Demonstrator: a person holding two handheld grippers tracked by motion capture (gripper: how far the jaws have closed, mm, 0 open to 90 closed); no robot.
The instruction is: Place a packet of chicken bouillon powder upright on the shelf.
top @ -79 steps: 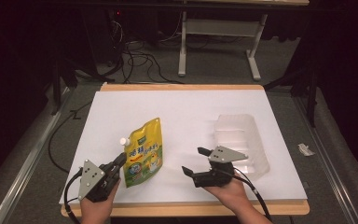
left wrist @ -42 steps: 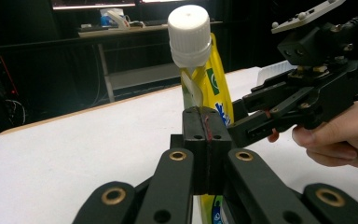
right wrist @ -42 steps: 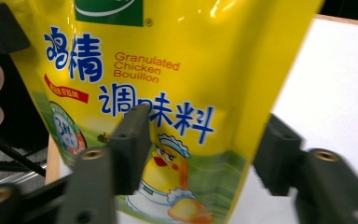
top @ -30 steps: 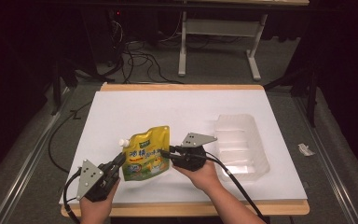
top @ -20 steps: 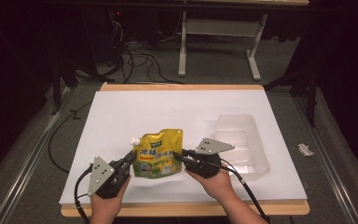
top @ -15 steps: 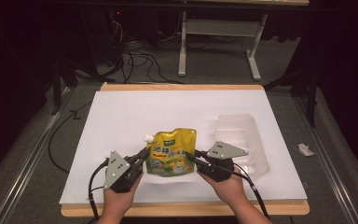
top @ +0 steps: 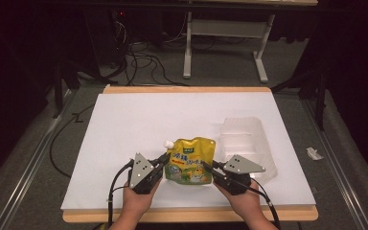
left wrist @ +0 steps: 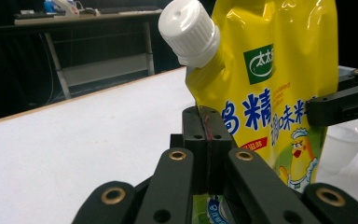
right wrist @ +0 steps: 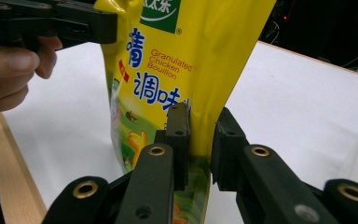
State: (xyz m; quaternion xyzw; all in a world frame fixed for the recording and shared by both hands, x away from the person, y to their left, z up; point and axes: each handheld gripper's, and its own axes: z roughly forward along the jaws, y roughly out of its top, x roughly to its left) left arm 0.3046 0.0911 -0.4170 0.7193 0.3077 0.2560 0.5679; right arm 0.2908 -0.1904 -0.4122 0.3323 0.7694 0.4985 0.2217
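Observation:
A yellow chicken bouillon pouch with a white screw cap is held between both grippers near the table's front edge. My left gripper is shut on the pouch's left edge below the cap. In the left gripper view its jaws pinch the pouch edge at the left gripper. My right gripper is shut on the opposite edge. In the right gripper view the pouch seam sits pressed between the jaws of the right gripper.
A clear plastic tray lies on the white table top just right of the pouch, behind the right gripper. Cables trail from both grippers over the wooden front edge. Table legs and wires stand on the floor behind.
Both hands have carried the pouch to the right, toward the clear tray. At the earliest frame the right gripper was away from the pouch; it then came over and closed on the pouch's right edge.

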